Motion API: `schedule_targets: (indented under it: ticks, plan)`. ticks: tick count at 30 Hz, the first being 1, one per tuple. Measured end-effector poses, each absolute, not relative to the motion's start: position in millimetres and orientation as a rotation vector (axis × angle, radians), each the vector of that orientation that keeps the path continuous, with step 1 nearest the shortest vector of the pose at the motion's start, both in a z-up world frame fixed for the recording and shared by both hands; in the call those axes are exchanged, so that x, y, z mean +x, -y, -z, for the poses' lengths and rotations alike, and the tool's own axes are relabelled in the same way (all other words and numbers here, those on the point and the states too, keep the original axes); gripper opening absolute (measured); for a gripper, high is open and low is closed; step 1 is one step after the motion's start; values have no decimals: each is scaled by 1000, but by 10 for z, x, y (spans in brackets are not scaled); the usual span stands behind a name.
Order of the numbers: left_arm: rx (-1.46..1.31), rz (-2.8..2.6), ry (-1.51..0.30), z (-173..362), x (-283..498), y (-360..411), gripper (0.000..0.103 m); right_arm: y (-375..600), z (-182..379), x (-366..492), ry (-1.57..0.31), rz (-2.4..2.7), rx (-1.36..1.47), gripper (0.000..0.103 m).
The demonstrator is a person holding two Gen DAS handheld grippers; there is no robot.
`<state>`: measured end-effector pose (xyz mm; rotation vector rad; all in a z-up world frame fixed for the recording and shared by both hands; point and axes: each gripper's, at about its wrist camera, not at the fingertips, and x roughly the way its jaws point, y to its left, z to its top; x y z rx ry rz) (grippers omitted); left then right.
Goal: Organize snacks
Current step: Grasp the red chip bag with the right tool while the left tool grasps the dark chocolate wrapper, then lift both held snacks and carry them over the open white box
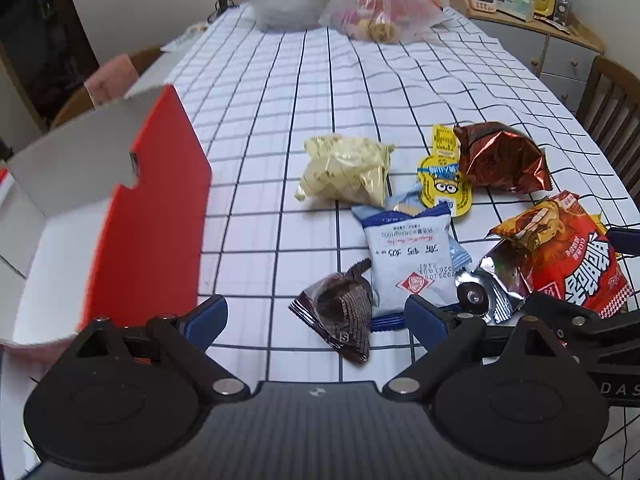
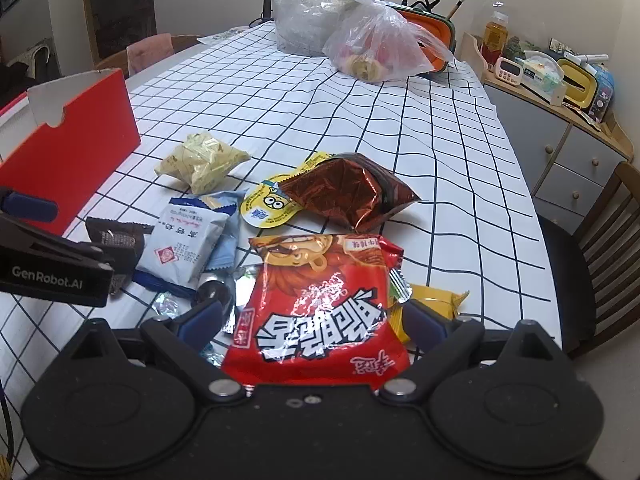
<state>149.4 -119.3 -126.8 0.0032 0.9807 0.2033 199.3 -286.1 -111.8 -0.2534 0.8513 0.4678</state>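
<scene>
Left gripper is spread wide over the checked table, holding nothing, with a dark wrapper and a blue-white pack lying between its fingers. Right gripper is wide too, straddling the red bag; can't tell if the pads touch it. Snacks are bunched together near the right table edge: yellow pack, copper bag, minion cup. The red box sits open at the left edge, with bare cloth between it and the pile.
</scene>
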Motion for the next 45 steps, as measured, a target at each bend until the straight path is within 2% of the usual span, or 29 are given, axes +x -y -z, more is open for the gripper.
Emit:
schedule_targets:
  ticks: [8,11,14,17,19,21,23,27,30,43,44,45]
  plan:
    - [-64,-232,-1000,1380,1514,1063,88,2835,1134,2024,-857,-483,-260,90]
    - [-98,-238,-1013,1411,1554,1025,75,2813,1140,2031,-857,-486,-270,87]
    - [-138,-230,-1017,1434,1581,983,69,2802,1155,2046,-858,-482,-279,84]
    - [-175,-204,-1021,1449,1598,959,56,2802,1166,2053,-864,-483,-281,82]
    - [-189,-206,-1021,1447,1604,951,54,2804,1162,2049,-864,-485,-282,80]
    - [-202,-196,-1020,1437,1604,947,41,2815,1152,2045,-865,-487,-277,78]
    - [-206,-186,-1020,1432,1608,952,34,2830,1147,2044,-868,-491,-268,76]
    - [-213,-180,-1020,1419,1613,953,27,2852,1136,2039,-871,-488,-258,73]
    - [-219,-180,-1021,1406,1603,934,24,2878,1108,2019,-870,-483,-248,73]
    - [-245,-207,-990,1127,1370,857,23,2977,804,1810,-838,-507,-198,73]
    - [-248,-206,-984,1098,1345,845,22,2976,777,1789,-833,-514,-195,73]
    - [-245,-204,-984,1079,1327,836,18,2968,754,1770,-828,-517,-193,73]
